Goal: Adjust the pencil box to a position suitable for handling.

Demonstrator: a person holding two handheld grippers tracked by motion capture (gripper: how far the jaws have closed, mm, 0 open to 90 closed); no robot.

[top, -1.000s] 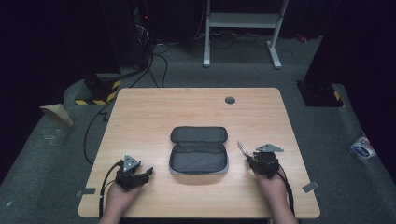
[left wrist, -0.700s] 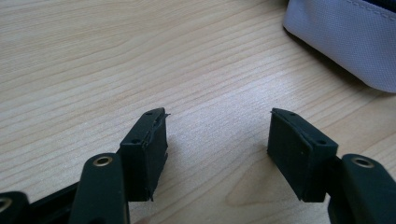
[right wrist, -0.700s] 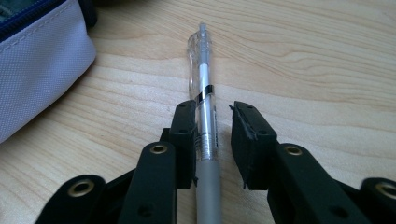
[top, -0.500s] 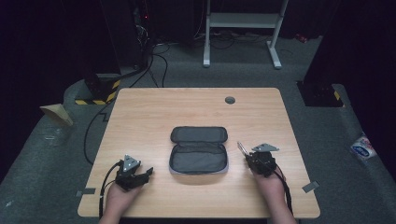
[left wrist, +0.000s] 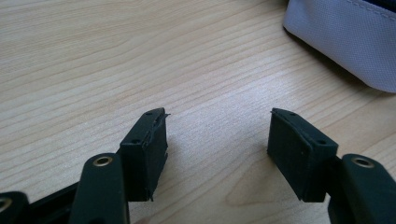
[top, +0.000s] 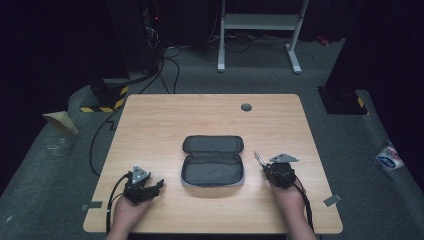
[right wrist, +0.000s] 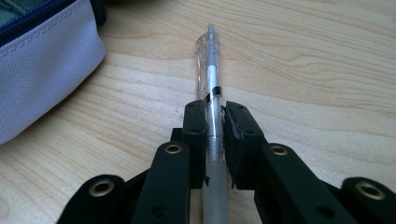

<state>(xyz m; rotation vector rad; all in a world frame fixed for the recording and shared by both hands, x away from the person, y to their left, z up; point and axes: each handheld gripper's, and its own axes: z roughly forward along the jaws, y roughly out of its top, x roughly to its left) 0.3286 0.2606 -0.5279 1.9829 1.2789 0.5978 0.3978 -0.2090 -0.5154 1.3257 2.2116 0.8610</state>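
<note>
The right gripper [right wrist: 214,114] has just been closing its black jaws, and now the pads press on both sides of a clear plastic ballpoint pen [right wrist: 209,79] with a frosted grey grip. The pen runs straight out between the jaws, its clicker end pointing away over the light wooden table [top: 165,120]. From the high view the right gripper [top: 264,162] sits just beside the right edge of the open grey fabric pencil case [top: 212,161], the pen [top: 259,158] poking out toward the case's upper right corner without touching it. In the right gripper view the case's pale lilac outer wall [right wrist: 42,70] and its dark blue zip lie to the left of the pen, near but apart.

Over to the other side of the case: the left gripper [top: 156,183] rests low on the table, well apart from the case's left edge. Its jaws [left wrist: 217,135] stand wide, bare wood between the pads, nothing held. The case's pale corner [left wrist: 345,42] shows beyond them at the upper right.

The case lies flat at the table's middle, lid folded back, dark mesh lining up.
</note>
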